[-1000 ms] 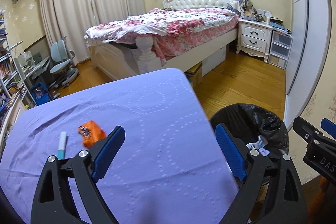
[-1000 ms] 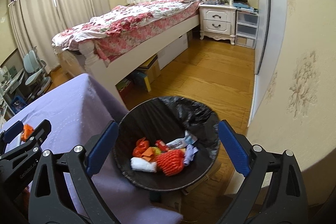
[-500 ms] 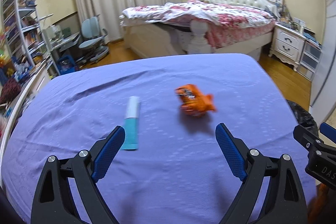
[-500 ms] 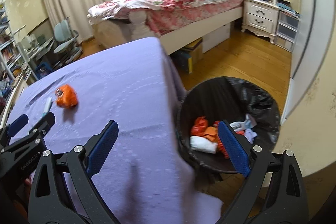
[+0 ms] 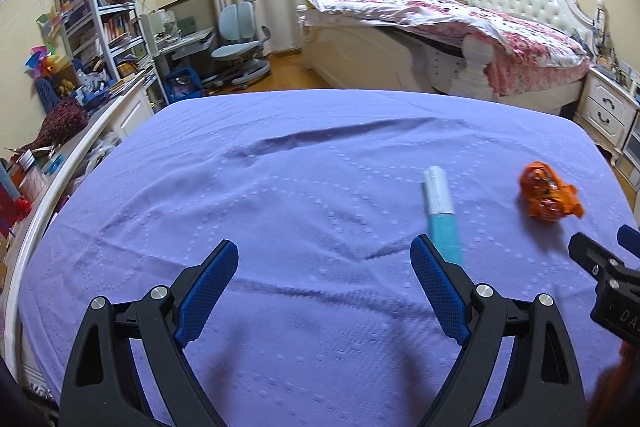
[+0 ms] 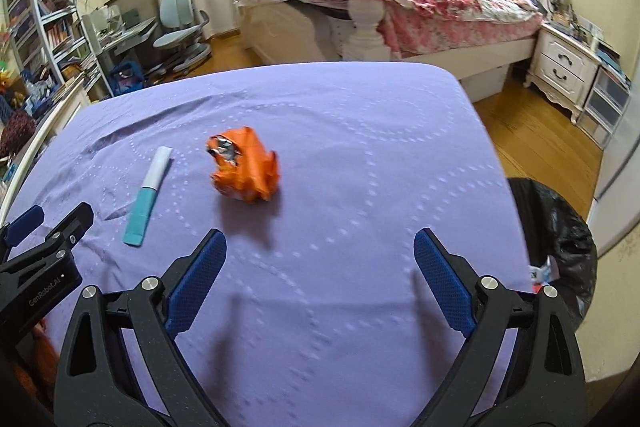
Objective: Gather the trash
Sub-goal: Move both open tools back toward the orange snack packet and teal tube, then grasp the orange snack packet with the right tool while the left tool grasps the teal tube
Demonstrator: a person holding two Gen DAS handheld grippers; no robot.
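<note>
Two pieces of trash lie on the purple tabletop (image 6: pixel 360 155) I am working over, and most of its cloth is bare around them. Its right edge drops to the wooden floor, where the black-lined trash bin (image 6: pixel 560 227) stands just beside that edge. The left claw (image 5: pixel 324 283) hovers over the cloth with fingers spread wide and nothing between them. The right claw (image 6: pixel 320 275) is likewise released and empty, level above the near half. A second ago my right view looked straight down into the bin; now both views have swung back over the tabletop. The crumpled orange wrapper (image 6: pixel 244 167) sits ahead of the right claw, a little left of its centre line. The white-and-teal tube (image 5: pixel 442 211) lies flat beside it, its teal end just past my left claw's right finger (image 5: pixel 436 287).
</note>
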